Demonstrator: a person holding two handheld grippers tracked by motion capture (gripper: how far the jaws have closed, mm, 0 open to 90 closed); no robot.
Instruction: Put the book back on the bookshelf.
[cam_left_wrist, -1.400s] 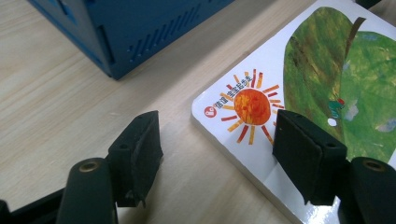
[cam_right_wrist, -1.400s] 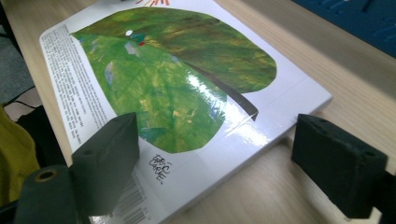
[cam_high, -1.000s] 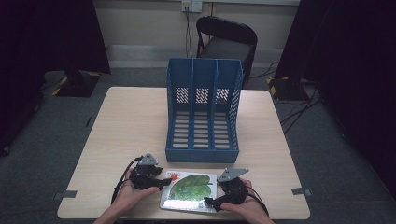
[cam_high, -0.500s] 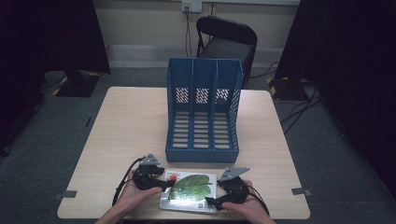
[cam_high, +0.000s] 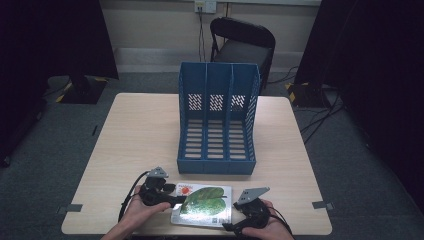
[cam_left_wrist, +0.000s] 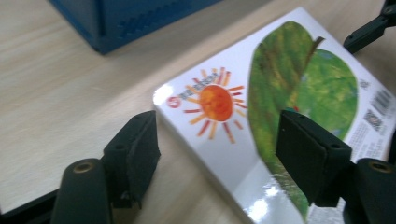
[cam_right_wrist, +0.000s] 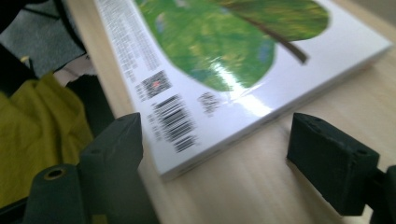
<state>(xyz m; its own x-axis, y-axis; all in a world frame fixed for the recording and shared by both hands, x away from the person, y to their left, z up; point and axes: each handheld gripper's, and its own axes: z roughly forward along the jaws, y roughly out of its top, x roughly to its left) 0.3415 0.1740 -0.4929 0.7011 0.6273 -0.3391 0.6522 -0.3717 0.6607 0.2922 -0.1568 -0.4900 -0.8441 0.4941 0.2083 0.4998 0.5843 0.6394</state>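
A glossy white book with a green leaf and an orange sun on its cover lies flat near the table's front edge. My left gripper is at the book's left edge. In the left gripper view its jaws straddle that edge, one pad over the table and one over the book, neither pressing. They have just been closing. My right gripper is at the barcode corner. Its jaws stand wide on either side of the book corner, after closing slightly.
A blue three-slot file rack stands on the wooden table just behind the book, its open side toward me. A black chair is beyond the far edge. Yellow cloth shows below the front edge.
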